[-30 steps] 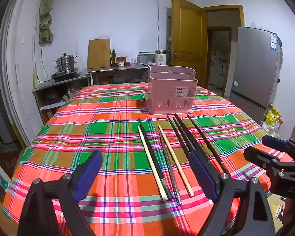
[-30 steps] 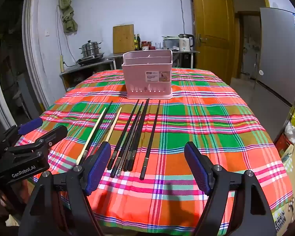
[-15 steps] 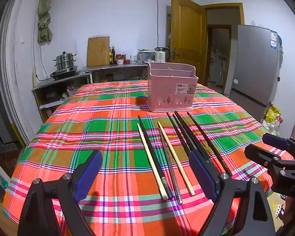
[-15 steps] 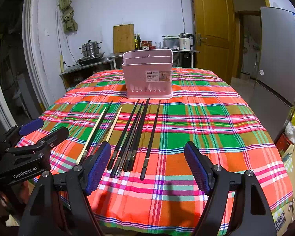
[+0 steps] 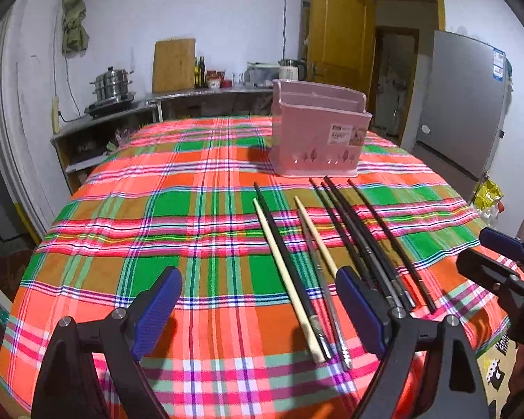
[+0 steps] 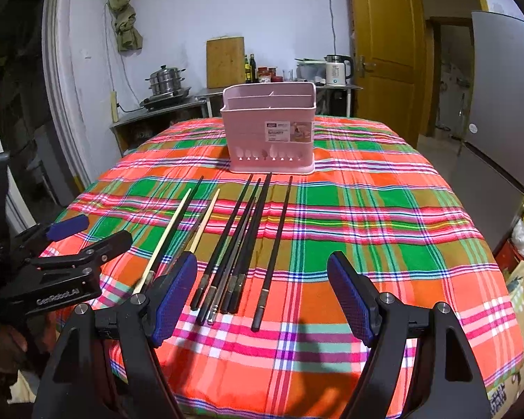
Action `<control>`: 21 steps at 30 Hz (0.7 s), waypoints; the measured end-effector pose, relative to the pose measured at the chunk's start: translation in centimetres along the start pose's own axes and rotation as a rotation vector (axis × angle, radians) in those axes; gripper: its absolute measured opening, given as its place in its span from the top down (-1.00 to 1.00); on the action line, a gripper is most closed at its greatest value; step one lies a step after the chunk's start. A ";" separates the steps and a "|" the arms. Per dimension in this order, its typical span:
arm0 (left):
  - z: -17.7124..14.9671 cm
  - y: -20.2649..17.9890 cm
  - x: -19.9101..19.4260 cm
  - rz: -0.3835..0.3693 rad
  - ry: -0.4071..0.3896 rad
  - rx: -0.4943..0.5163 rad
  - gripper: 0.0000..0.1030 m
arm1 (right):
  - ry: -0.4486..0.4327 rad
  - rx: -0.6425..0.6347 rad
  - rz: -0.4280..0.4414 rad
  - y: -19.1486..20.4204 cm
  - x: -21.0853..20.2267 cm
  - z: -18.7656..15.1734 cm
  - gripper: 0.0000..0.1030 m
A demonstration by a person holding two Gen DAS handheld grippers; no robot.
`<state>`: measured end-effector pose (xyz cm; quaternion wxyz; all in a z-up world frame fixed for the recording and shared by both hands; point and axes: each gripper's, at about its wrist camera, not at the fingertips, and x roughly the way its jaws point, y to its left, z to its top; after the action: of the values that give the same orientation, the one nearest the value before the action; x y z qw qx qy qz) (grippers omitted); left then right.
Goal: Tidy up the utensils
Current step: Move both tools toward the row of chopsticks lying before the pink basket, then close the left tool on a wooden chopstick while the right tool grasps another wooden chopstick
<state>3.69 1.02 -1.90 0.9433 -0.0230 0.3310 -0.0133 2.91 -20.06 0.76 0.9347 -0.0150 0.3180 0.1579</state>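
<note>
Both grippers hover wide apart and empty; no chopstick has been picked yet.

Left wrist view: left gripper [image 5: 258, 303] gapes over pale chopsticks [image 5: 286, 272], pink basket [image 5: 318, 129] beyond on the plaid tablecloth [image 5: 157, 209]; its label is unreadable.
Right wrist view: right gripper [image 6: 262, 296], spread, frames dark chopsticks [image 6: 241, 244]; the next move probably needs lowering onto one. Left gripper's side reads "GenRobot.AI".

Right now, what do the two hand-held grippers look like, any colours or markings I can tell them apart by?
Both look alike: black frames with silver bolts and blue ribbed pads. The left hand-held gripper has white lettering on its side, seen from the right wrist. The right hand-held gripper shows no lettering I can read.
</note>
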 end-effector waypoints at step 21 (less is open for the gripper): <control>4.8 3.5 10.1 -0.035 0.223 -0.105 -0.41 | 0.121 -0.013 0.121 2.0 7.6 4.1 -0.01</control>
<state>14.60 4.28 -4.61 0.8977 -0.0765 0.4336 -0.0150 10.35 -15.43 -0.39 0.9025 -0.0113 0.3731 0.2149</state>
